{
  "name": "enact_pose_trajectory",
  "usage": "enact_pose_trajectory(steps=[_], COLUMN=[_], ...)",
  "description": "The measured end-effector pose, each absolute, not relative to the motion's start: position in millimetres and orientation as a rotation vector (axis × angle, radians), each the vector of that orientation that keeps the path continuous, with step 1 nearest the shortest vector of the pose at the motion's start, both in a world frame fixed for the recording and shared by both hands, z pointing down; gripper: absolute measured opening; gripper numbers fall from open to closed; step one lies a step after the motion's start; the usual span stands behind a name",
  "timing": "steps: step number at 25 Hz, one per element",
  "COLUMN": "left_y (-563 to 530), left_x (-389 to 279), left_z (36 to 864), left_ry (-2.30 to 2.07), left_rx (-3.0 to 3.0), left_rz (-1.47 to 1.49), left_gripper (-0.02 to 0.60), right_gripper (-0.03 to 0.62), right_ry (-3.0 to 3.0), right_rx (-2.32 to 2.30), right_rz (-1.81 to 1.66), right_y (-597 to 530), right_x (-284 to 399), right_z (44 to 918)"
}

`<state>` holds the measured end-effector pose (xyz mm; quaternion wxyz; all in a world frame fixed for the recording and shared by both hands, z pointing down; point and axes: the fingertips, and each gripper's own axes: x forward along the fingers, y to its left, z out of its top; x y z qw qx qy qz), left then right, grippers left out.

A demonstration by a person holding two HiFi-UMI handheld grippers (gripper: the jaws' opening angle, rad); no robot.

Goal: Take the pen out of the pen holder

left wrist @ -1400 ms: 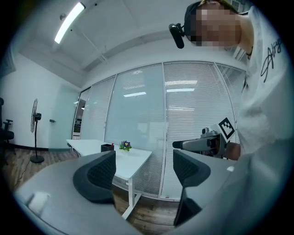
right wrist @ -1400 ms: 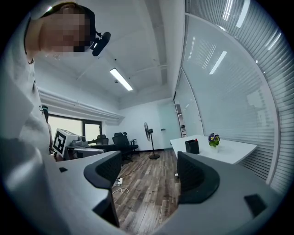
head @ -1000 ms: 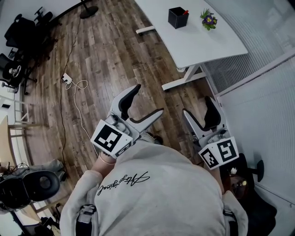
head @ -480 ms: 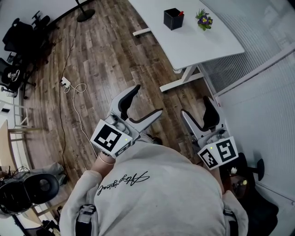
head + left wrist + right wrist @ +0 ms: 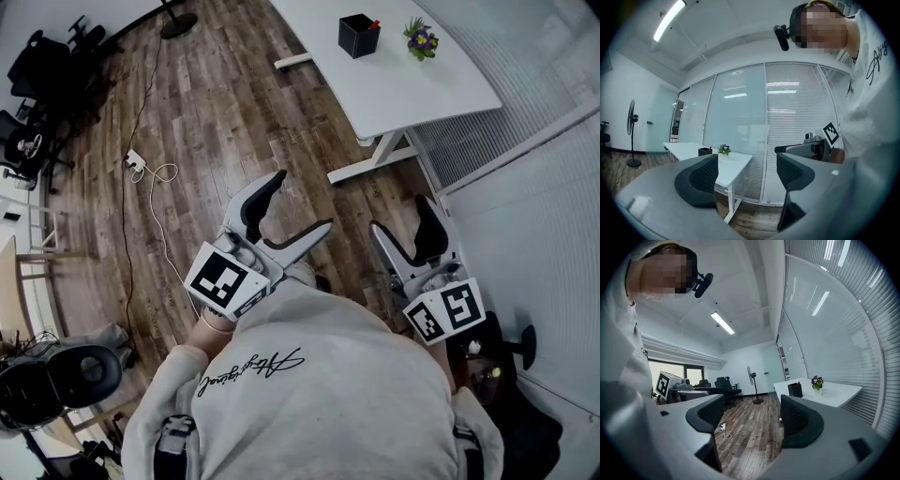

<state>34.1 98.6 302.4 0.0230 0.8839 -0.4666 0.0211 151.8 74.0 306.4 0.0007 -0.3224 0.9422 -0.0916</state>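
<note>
Head view: you hold both tools close to your chest, well apart from the white surface (image 5: 412, 89) at the top of the frame. Your left tongs (image 5: 302, 202) are spread wide with nothing between them. Your right tongs (image 5: 401, 217) are likewise parted and empty, over the wooden floor (image 5: 216, 112).

The black pen holder (image 5: 359, 36) stands near the far end of the surface, and the pen (image 5: 376, 25) shows as a red tip poking out of its top. Just beside the holder sits a small potted plant (image 5: 422, 39) with purple and yellow flowers.

Left gripper view confirms the gap in your left tongs (image 5: 747, 173), with the pen holder (image 5: 705, 151) small in the distance, left of the gap. Right gripper view shows your right tongs (image 5: 754, 416) apart too, the pen holder (image 5: 795, 390) far off above the right jaw.
</note>
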Motion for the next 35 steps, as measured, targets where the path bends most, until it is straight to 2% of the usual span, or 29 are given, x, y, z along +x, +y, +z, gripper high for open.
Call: enact_pose_trajectory(steps=[17,35], left_y=[99,4], left_x=[7,-16], left_z=[311,316], left_ry=[-1.522,-1.461], left_rx=[2.685,2.721], left_rz=[0.065,0.051], left_gripper=[0.374,0.374], right_gripper=[0.356,0.354], right_ry=[2.992,2.972], right_rx=[-0.927,-1.001], right_rz=[-0.29,-0.287], right_y=[66,-25], right_x=[123,101], right_z=[313,316])
